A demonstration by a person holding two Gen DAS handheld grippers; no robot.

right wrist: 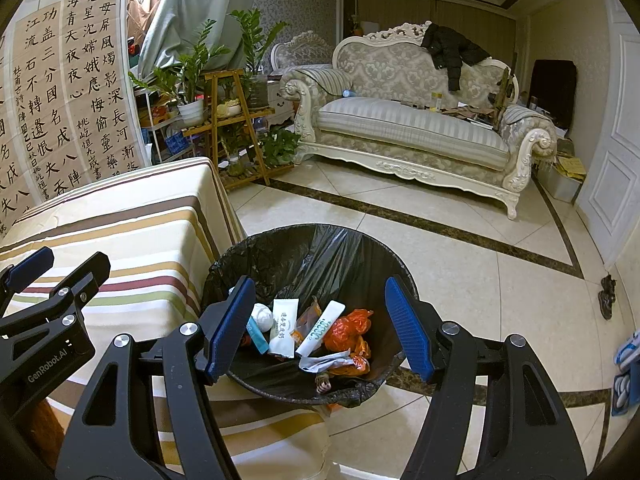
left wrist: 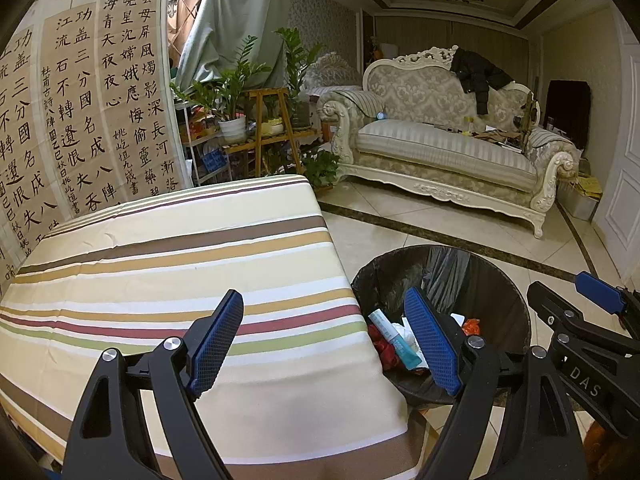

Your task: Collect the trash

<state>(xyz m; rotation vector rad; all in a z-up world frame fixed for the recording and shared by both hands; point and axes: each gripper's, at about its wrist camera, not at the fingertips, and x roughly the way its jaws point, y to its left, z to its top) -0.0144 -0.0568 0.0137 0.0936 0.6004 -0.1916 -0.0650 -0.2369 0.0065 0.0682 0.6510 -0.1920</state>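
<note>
A round bin with a black liner point(right wrist: 304, 252) stands on the floor beside the table; it also shows in the left wrist view point(left wrist: 440, 268). Inside lie white sachets point(right wrist: 285, 326), an orange wrapper point(right wrist: 348, 330), a crumpled white ball point(right wrist: 262, 316) and a blue-white packet point(left wrist: 394, 338). My right gripper point(right wrist: 320, 320) is open and empty, right above the bin. My left gripper point(left wrist: 328, 338) is open and empty, over the table's right edge next to the bin. The striped tablecloth point(left wrist: 172, 280) shows no trash on it.
The right gripper's fingers point(left wrist: 596, 292) show at the right of the left wrist view. A cream sofa point(right wrist: 408, 128) with a black jacket stands across the tiled floor. Potted plants on a wooden stand point(right wrist: 232, 112) and a calligraphy screen point(left wrist: 80, 120) are behind the table.
</note>
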